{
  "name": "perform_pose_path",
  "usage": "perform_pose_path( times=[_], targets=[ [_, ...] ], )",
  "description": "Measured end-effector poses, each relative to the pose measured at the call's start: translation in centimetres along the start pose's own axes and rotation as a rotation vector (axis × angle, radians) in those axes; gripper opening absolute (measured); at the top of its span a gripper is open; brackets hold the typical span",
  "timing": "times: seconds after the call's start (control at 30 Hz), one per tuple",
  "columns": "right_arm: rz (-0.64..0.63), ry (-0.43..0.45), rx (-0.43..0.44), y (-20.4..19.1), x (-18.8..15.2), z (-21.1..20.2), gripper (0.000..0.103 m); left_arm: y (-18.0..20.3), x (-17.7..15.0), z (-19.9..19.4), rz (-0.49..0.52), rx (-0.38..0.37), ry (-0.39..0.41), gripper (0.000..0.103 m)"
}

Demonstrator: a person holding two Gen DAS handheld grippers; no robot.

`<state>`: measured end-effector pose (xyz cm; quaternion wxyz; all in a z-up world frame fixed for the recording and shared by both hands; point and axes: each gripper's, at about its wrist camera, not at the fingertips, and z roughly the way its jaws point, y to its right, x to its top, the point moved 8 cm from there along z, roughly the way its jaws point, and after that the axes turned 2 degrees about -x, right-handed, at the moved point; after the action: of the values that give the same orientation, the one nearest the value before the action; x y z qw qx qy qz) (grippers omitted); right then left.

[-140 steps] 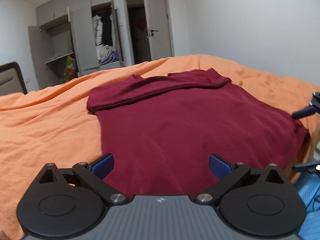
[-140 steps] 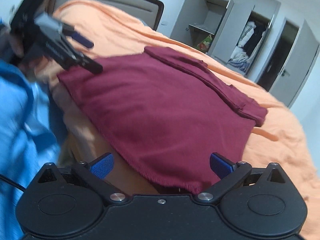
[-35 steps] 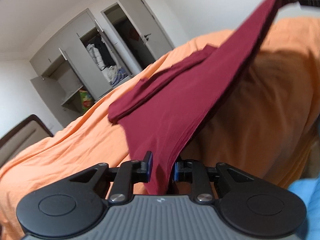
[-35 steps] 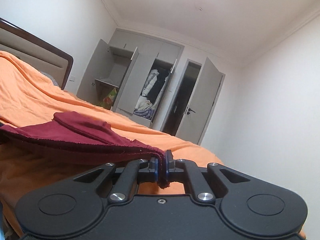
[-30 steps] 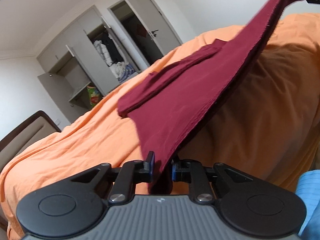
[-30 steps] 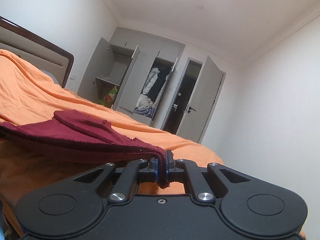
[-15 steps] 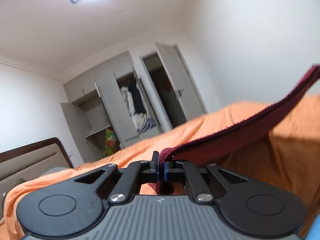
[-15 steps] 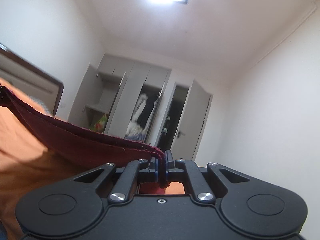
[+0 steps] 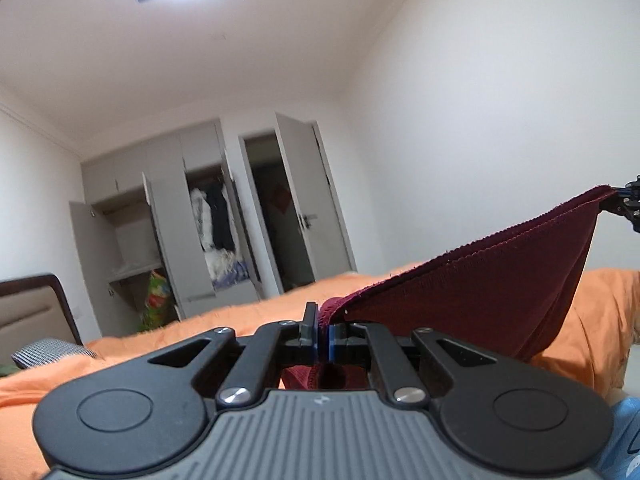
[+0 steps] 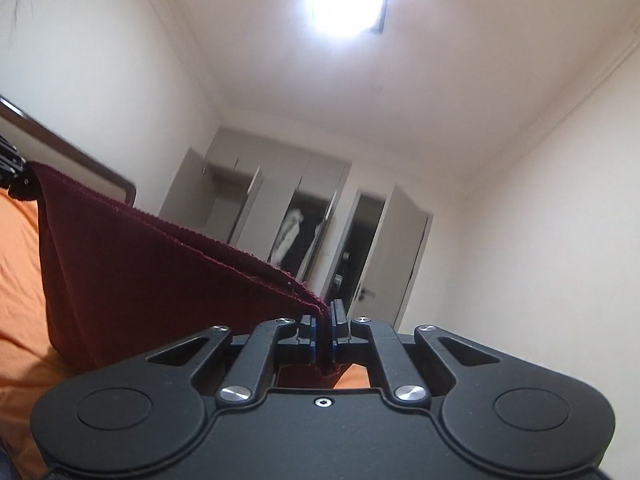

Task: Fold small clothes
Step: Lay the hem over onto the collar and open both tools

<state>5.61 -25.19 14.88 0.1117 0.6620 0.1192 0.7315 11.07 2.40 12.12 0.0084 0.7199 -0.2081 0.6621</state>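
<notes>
The maroon garment is held off the orange bed by its hem, 1 corner clamped in each gripper. In the left wrist view, the left gripper has its jaws clenched on a bunched corner of cloth, and the right gripper is seen at the far end of the taut edge. In the right wrist view, the right gripper is likewise clenched on its corner, and the hem runs away to the left gripper at the frame's edge. The rest of the garment hangs below the hem toward the bed; its lower part is hidden, so it cannot be told how much rests on the sheet.

The step in hand is judged to be a fold carried forward, toward the far side of the garment. For it to be done well, both corners should be kept level and the hem stretched without sag, so that no crease is dragged in. The 2 grippers should be moved together at 1 pace and lowered until the hem lies square on the far edge. Only then should the jaws be released, lest a corner slip and the fold skew.
</notes>
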Motion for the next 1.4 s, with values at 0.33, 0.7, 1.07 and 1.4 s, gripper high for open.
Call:
perform_pose_path(
  times=[0.33, 0.7, 1.07, 1.4],
  targets=[
    [-0.018, -0.123, 0.054, 0.1, -2.7, 13.3, 0.007, -3.0, -0.8, 11.8, 0.079, 0.008, -0.120, 0.004],
    [-0.059, -0.444, 0.163, -3.2, -12.1, 28.1, 0.008, -5.6, -8.9, 26.7, 0.047, -0.059, -0.418, 0.010],
    [-0.016, -0.663, 0.200, -6.1, -20.3, 32.9, 0.024, -9.2, -16.0, 32.8, -0.188, -0.092, -0.594, 0.027],
    [0.038, -0.703, 0.157, -5.7, -21.5, 34.3, 0.086, -14.9, -16.6, 30.7, -0.415, -0.023, -0.584, 0.091]
  ],
)
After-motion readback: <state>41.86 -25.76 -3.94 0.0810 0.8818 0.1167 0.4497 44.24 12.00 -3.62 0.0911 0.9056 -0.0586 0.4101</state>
